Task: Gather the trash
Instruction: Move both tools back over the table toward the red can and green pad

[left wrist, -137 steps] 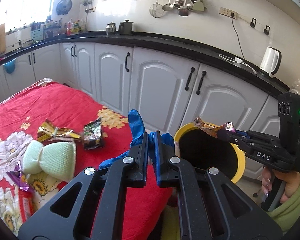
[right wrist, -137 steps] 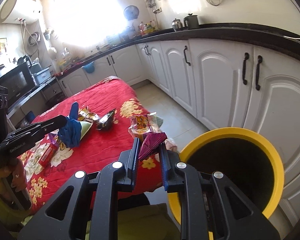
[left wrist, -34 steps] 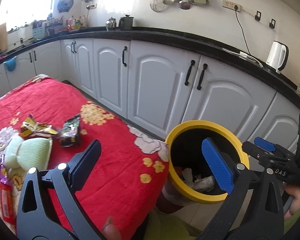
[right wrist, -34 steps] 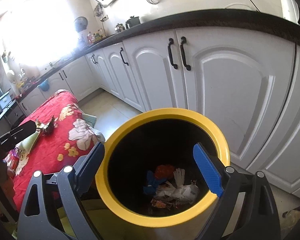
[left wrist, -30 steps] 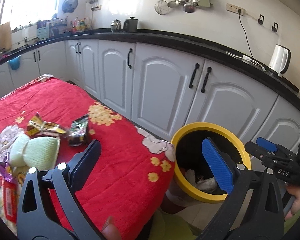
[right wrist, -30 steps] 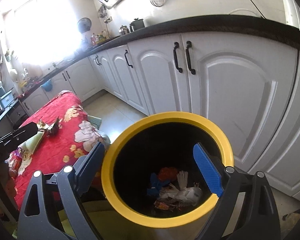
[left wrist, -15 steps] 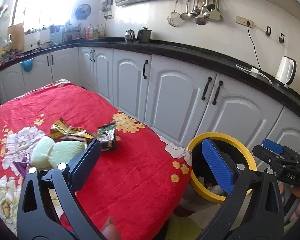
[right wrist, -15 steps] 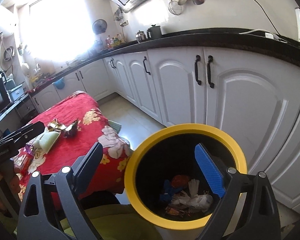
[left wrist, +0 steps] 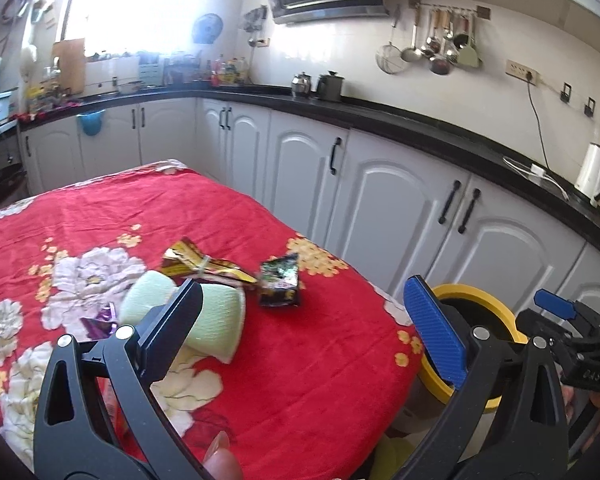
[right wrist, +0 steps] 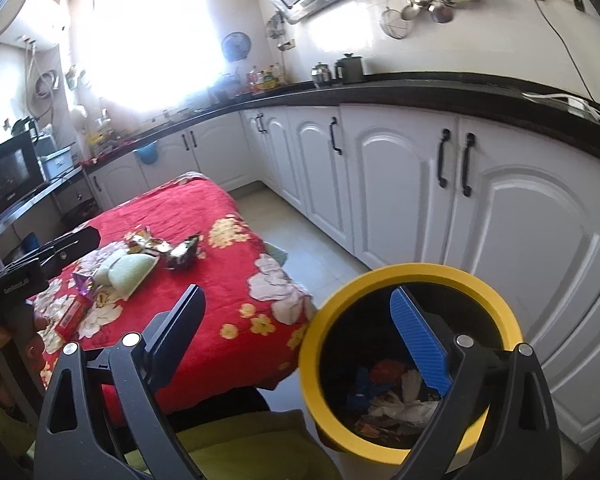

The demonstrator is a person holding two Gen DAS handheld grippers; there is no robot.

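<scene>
Kitchen scene w/ a table under a red floral cloth [left wrist: 100, 216] as the landmark; a yellow-rimmed bin [right wrist: 496, 300] stands on the floor just off the cloth's near corner, next to white cabinets, w/ crumpled trash already in its bottom. Left gripper [left wrist: 304, 328] hovers above the cloth's near edge, jaws spread wide, holding nothing. Right gripper [right wrist: 300, 332] hangs over the gap btwn cloth and bin, also wide open and empty; its blue pad overlaps the bin mouth in the right wrist view. Trash left on the cloth, roughly mid-table: a gold wrapper [left wrist: 200, 262], a dark foil packet [left wrist: 280, 282] just beside it, a pale green sponge-like wad [left wrist: 204, 316], a purple wrapper [left wrist: 98, 322] and a red packet [right wrist: 70, 316] toward the near left edge. Likely step: reaching back for the next piece. To do it well, probably keep jaws wide, come down straight over one item, pinch a raised fold, avoid snagging cloth. The green wad sits closest to the left gripper, partly behind its dark finger [left wrist: 172, 328]; foil packet lies beyond, btwn both fingers in view, not touching.
</scene>
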